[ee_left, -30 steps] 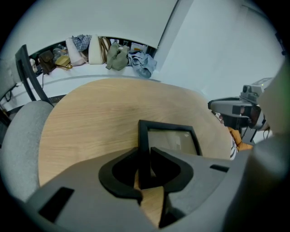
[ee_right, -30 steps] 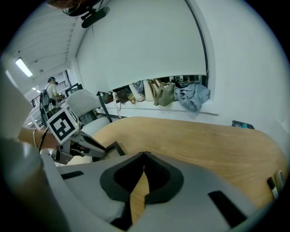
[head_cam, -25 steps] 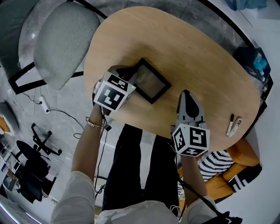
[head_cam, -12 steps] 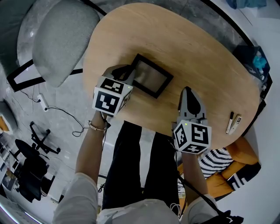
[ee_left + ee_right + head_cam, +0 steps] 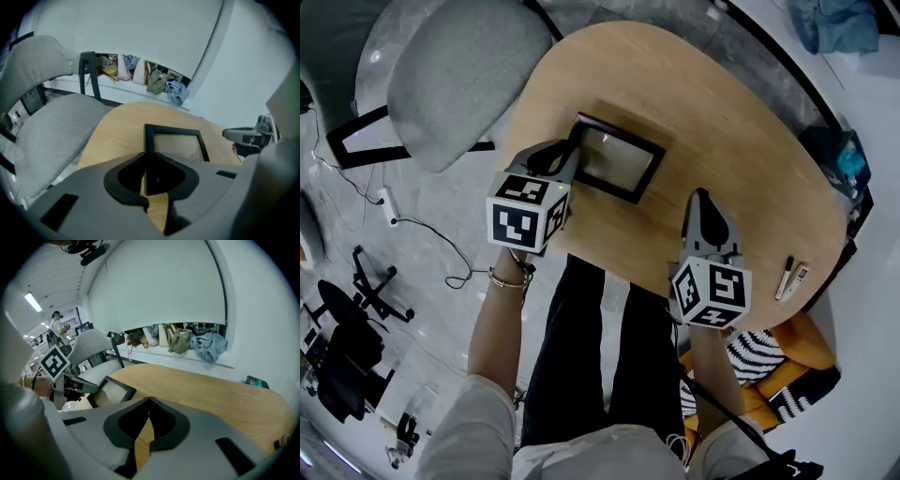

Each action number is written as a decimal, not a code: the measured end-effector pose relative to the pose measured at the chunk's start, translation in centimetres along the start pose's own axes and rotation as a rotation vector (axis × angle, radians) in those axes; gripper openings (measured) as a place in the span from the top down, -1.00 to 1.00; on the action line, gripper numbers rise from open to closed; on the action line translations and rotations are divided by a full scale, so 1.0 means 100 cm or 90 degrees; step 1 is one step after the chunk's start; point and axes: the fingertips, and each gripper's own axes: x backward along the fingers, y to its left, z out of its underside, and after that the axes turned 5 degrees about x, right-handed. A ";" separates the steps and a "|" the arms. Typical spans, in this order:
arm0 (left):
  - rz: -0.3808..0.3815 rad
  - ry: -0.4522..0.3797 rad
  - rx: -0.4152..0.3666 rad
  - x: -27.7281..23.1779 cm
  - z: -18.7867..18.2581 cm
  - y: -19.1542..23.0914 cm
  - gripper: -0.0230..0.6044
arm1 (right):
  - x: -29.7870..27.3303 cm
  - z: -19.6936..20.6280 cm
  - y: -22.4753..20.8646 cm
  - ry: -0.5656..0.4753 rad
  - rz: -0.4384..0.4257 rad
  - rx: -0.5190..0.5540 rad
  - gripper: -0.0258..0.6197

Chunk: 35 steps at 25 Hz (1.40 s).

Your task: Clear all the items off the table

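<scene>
jaws of my left gripper [image 5: 570,155] pinch the left edge of the black picture frame [image 5: 619,161] at the desk's [image 5: 722,131] left end; right gripper [image 5: 701,202] jaws are pressed together, empty, over the desk's near edge.

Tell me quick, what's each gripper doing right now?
Left gripper: closed on the frame, at its edge.
Right gripper: closed, empty.
</scene>
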 end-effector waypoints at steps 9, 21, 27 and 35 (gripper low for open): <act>-0.092 -0.081 0.126 0.073 0.013 0.082 0.69 | -0.021 -0.034 0.076 0.001 -0.069 0.074 0.84; -0.201 -0.137 0.246 0.132 0.060 0.168 0.69 | -0.055 -0.044 0.174 0.012 -0.161 0.150 0.84; -0.271 -0.162 0.336 0.158 0.068 0.220 0.69 | -0.072 -0.051 0.201 0.016 -0.174 0.158 0.84; -0.337 -0.178 0.413 0.171 0.057 0.280 0.69 | -0.103 -0.067 0.227 0.017 -0.185 0.161 0.84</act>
